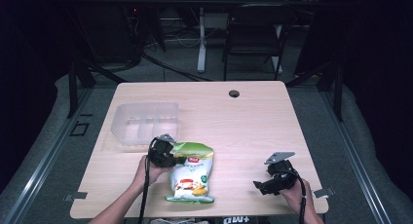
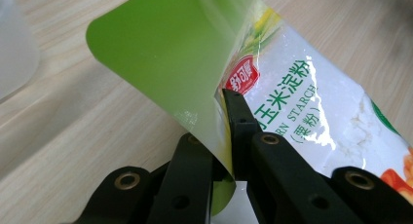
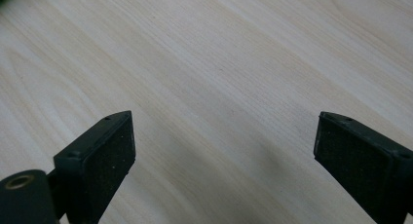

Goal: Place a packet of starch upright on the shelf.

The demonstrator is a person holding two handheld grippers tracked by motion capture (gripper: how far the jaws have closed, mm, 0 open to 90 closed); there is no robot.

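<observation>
Firmly, left gripper (image 2: 221,136) pinches the starch bag's (image 1: 191,171) green edge (right gripper (image 3: 224,151) fingers spread over bare table (image 1: 253,121)).

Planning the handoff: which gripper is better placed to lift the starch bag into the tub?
Left. The left gripper is shut on the bag edge, beside the tub. The right gripper hangs open over bare table.

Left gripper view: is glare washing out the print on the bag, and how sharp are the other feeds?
Left gripper view: white glare streaks cross the starch bag, yet the lettering stays readable; the left tongs clamp its green edge, in focus. Right gripper view: sharp wood grain on the table, soft shadows under the open right tongs. High view: table lit, surroundings dark.
</observation>
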